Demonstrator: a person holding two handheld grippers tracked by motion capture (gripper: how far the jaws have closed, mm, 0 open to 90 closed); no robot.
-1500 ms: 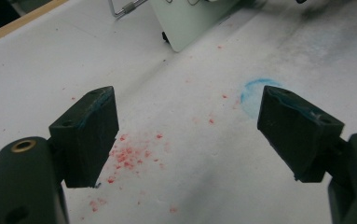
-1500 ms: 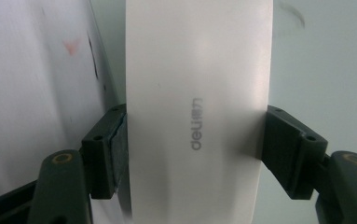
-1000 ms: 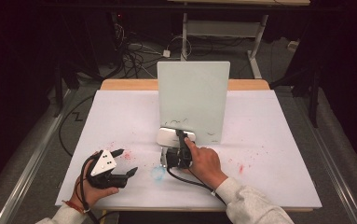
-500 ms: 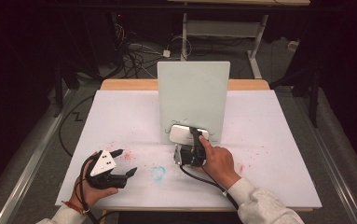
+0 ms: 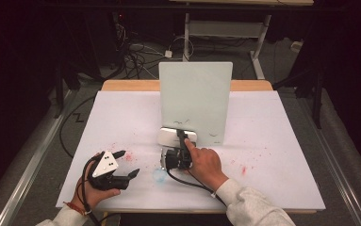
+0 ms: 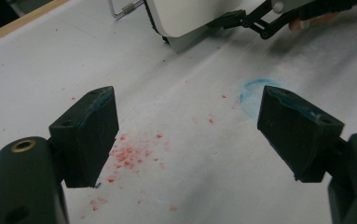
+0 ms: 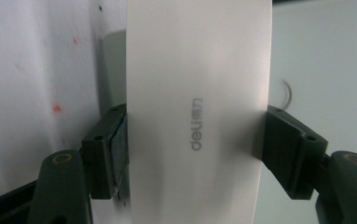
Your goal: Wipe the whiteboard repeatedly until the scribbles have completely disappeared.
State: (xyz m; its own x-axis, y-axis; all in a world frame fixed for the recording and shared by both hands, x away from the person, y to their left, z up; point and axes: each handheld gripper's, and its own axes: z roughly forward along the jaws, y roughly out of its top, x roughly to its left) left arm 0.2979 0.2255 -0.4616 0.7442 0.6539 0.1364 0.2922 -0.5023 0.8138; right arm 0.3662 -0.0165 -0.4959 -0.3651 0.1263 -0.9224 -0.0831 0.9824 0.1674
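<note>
Right gripper [image 5: 182,136] clamped on the white eraser [image 5: 176,136], held against the foot of the upright board [image 5: 195,101]. Left gripper [image 5: 121,164] sits apart near the table's [image 5: 282,155] front-left, jaws wide, holding nothing.

Black jaws with brass-ringed screws, black cables, grey sleeves [image 5: 253,207], a red wristband [image 5: 71,206].

I am looking at a dim room: a white-topped table [image 5: 282,141] with a wooden far edge is sitting under the light, tangled cables [image 5: 138,54] are lying on the grey floor at eleven o'clock, and a metal desk frame [image 5: 225,28] is standing at twelve.
</note>
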